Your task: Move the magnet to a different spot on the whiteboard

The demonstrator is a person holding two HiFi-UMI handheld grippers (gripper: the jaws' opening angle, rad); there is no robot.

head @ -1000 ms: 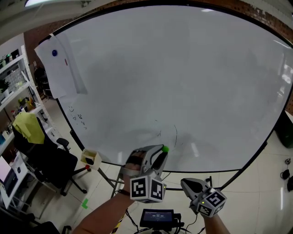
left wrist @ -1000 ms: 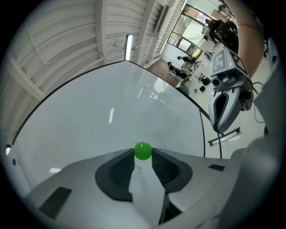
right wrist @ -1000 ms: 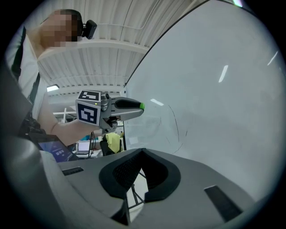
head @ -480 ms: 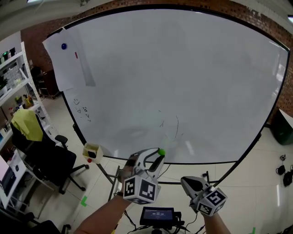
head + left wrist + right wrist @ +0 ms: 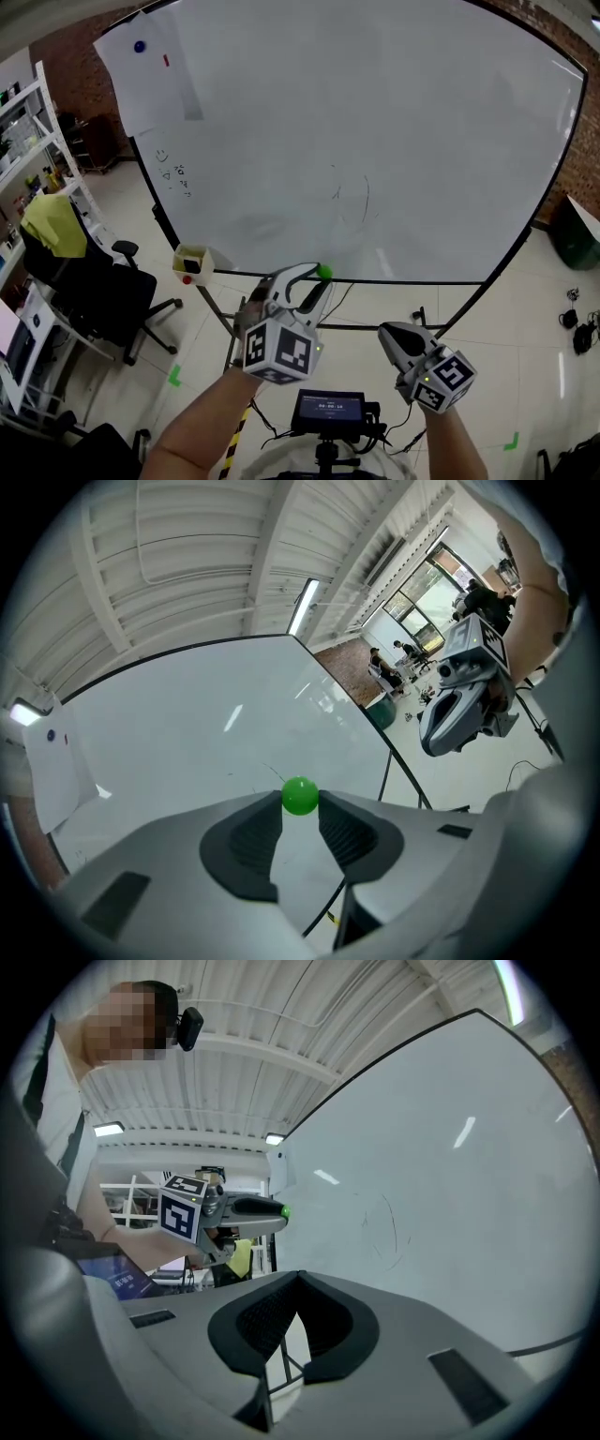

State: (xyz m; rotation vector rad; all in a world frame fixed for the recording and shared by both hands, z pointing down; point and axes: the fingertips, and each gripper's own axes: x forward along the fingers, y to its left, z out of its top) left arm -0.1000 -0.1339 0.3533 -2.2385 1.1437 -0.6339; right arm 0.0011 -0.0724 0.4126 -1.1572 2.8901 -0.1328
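Nearest, low in the head view, a small screen (image 5: 328, 410) sits between the person's forearms. The right gripper (image 5: 296, 1277) has its jaw tips pressed together with nothing between them, as it did a second ago, though it now sits a little lower and further right in the picture. The left gripper (image 5: 315, 281) is clamped on the green ball magnet (image 5: 323, 273), one pad on each side. That grip is unchanged, but the gripper has rolled, so its marker cube now tilts toward the lower left. The magnet is held in the air in front of the whiteboard (image 5: 375, 112), not on it. A second ago it showed against the lower part of the white surface; now it lines up with the board's bottom edge. That edge has climbed in the picture, leaving more floor below it. A small yellow box (image 5: 191, 262) hangs by the lower left of the board, and left of it stands an office chair (image 5: 103, 314). Farthest off, the sheet of paper (image 5: 150, 75) with its blue dot (image 5: 140, 45) has slid up into the top left corner.
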